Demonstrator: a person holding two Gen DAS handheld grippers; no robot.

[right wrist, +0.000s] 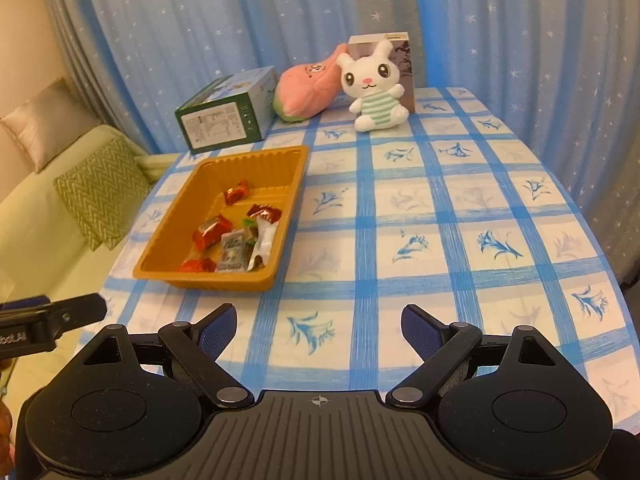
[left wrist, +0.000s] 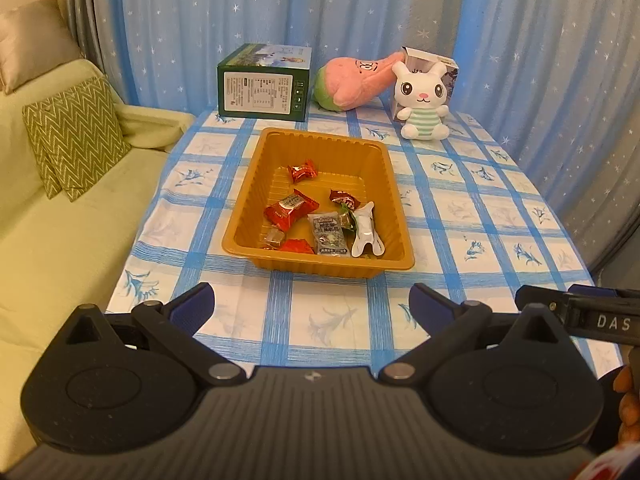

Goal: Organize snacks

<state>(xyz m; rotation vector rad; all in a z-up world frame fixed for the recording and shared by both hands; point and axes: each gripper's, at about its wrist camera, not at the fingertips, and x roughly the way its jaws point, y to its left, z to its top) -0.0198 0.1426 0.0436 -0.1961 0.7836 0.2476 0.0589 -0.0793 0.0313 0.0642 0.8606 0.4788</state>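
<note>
I hold my left claw (left wrist: 312,304) and right claw (right wrist: 319,326) wide apart, empty, above the desk (right wrist: 440,216); the orange plastic tray (left wrist: 256,164) of wrapped snacks (left wrist: 291,210) sits ahead of both.

1 orange tray (left wrist: 394,216) w/ approx 8 wrapped snacks (left wrist: 291,212); 2 boxes (left wrist: 264,92); 2 plush toys (left wrist: 422,100); 2 sofa cushions (left wrist: 76,140).

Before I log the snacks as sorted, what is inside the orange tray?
The orange tray holds wrapped snacks: red packets, a grey sachet, a white packet and a green-wrapped candy. Anything beneath the overlapping wrappers is hidden.
</note>
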